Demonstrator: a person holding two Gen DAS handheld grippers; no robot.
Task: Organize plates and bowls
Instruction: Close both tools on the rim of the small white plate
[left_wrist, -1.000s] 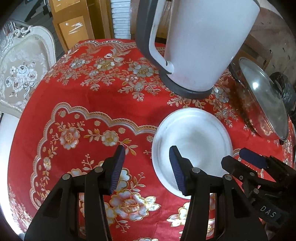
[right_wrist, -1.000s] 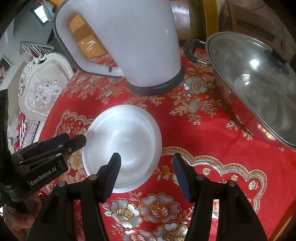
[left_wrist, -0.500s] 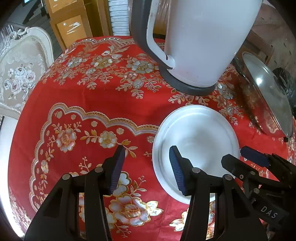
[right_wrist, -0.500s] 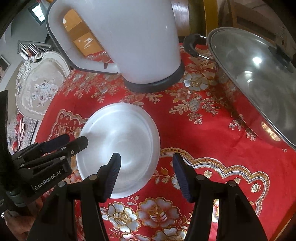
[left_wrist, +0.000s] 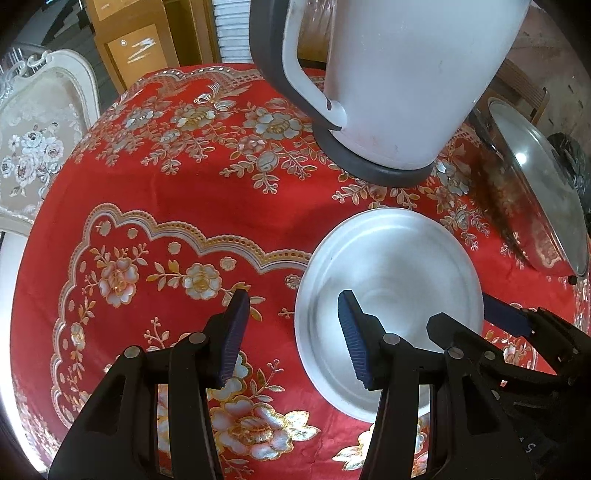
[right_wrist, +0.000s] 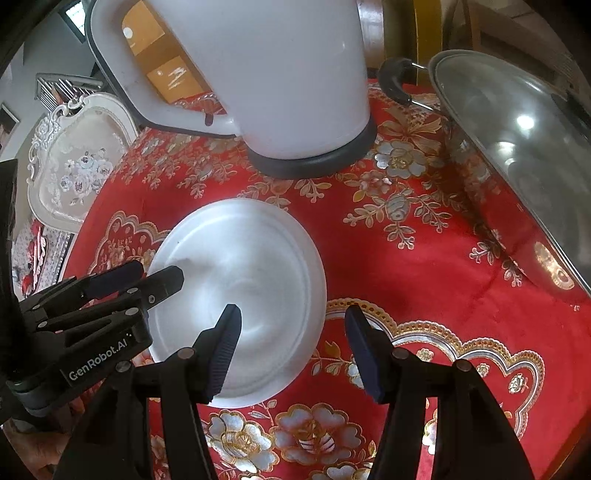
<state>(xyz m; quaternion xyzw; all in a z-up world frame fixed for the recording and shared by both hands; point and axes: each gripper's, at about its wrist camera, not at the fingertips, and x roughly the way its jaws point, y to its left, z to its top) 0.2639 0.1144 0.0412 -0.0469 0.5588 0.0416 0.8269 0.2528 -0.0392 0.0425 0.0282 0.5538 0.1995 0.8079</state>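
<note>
Your left tongs and right tongs, both open and empty, straddling opposite rims of the metal bowl at lower centre.

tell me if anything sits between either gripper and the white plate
Nothing visible does. The white plate lies bare on the red tablecloth, with the left gripper open over its left rim and the right gripper open over its right rim. The kettle and the lidded pan stand beyond it.

Left tongs now nearer kettle. Right tongs also edged toward kettle; their left pad sits farther over plate. Both jaw gaps unchanged in width.
</note>
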